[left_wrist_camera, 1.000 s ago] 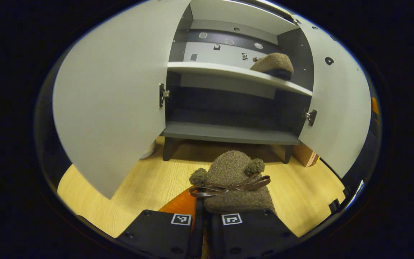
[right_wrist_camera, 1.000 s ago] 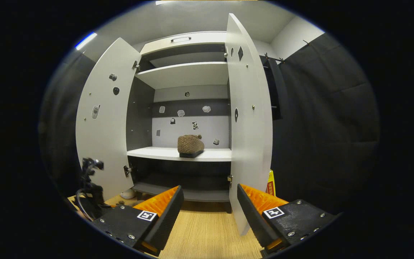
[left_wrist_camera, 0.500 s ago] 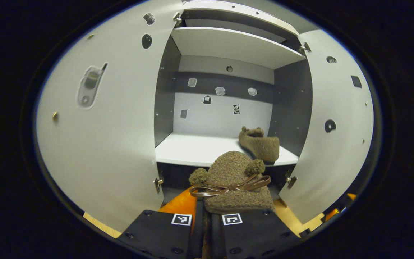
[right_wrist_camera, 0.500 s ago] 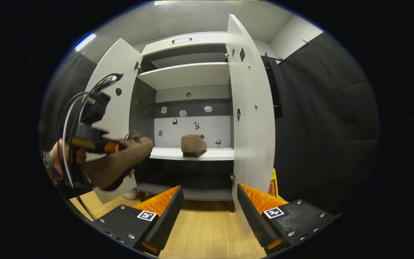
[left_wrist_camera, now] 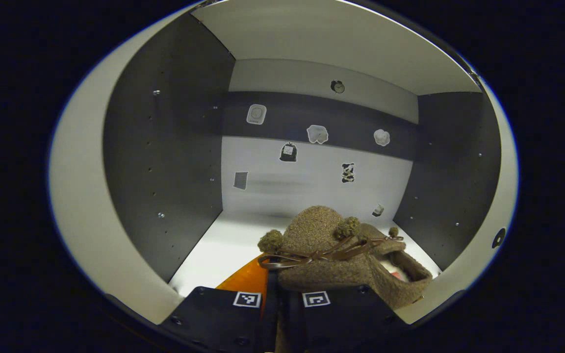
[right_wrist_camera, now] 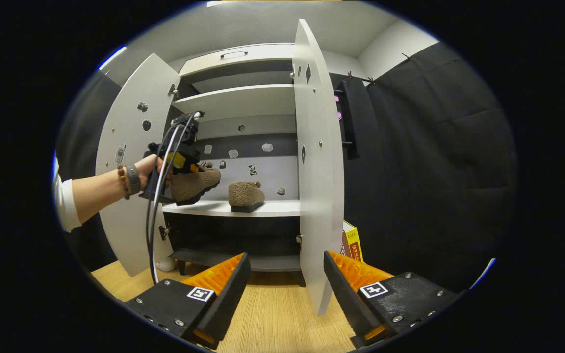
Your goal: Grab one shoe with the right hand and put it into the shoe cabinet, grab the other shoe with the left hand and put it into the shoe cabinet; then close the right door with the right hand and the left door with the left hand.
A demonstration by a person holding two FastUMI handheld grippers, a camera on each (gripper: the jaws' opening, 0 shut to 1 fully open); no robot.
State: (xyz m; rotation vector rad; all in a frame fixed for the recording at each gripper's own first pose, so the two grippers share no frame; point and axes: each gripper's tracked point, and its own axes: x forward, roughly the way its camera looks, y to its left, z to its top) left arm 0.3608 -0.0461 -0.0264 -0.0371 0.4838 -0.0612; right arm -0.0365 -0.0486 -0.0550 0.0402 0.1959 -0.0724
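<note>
Inside shoe cabinet [left_wrist_camera: 165,147], over middle shelf [left_wrist_camera: 214,250]: second fuzzy slipper [left_wrist_camera: 321,255] clamped in left tongs [left_wrist_camera: 277,299], just beside first slipper [left_wrist_camera: 400,269] already shelved. Judged placing step; next needed lowering, then release. Right tongs [right_wrist_camera: 285,282] apart, empty, near open right door [right_wrist_camera: 317,196]. Heel hidden.
</note>
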